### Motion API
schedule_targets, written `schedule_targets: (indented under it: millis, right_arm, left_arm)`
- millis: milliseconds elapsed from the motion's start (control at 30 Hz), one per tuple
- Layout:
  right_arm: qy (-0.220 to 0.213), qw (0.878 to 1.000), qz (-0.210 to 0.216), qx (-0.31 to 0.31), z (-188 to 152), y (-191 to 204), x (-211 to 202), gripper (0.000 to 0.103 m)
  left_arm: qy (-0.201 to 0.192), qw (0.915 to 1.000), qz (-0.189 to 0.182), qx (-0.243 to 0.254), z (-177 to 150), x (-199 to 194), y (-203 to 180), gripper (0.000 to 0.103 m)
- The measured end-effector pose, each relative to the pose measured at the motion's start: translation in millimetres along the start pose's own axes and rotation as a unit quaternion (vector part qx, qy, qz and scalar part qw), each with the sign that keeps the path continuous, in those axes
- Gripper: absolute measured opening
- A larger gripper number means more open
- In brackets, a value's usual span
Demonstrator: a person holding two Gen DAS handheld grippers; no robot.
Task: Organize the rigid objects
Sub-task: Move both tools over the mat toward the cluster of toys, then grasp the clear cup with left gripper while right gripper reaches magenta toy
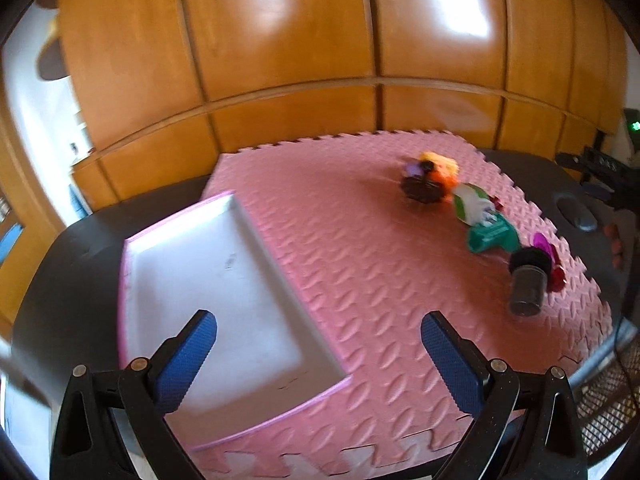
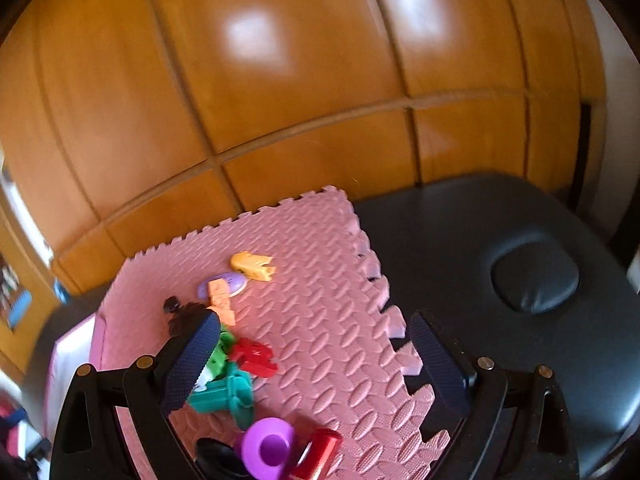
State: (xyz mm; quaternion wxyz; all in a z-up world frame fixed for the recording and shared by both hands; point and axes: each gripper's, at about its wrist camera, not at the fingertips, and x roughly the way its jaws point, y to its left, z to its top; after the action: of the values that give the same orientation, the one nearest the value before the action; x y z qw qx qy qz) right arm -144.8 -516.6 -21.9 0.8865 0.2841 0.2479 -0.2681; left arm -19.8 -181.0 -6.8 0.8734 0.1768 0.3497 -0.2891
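Both the left gripper [image 1: 319,346] and right gripper [image 2: 316,354] have wide, empty jaws. Toys [image 2: 240,360] lie clustered on the pink mat [image 2: 320,320]. Advance right gripper toward 7 o'clock; grasp one piece, then carry it to the white tray [image 1: 208,280].

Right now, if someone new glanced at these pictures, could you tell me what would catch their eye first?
Probably the pink foam mat covering the dark table, with a bright scatter of small toys along its right side. Next, the empty white tray lying at the mat's left edge. Both the left gripper and the right gripper hover open above, holding nothing.
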Motion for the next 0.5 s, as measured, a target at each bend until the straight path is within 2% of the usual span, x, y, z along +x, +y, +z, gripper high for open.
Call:
schedule_targets:
  millis: [67, 233, 367, 500]
  right_arm:
    - [0.003, 1.0, 0.009, 0.026, 2, -9, 3, 0.097]
    - [0.004, 0.999, 0.007, 0.039, 2, -14, 2, 0.097]
    - [0.01, 0.999, 0.0, 0.034, 1, -12, 4, 0.097]
    - [0.015, 0.999, 0.001, 0.036, 1, -13, 5, 0.097]
  left_arm:
    - [0.007, 0.9997, -0.018, 0.014, 3, 6, -13, 0.103]
    - [0.022, 0.9953, -0.074, 0.058, 9, 20, -53, 0.101]
    - [0.026, 0.987, -0.124, 0.099, 11, 27, -89, 0.1]
    - [0.043, 0.9775, -0.161, 0.128, 10, 38, -120, 0.093]
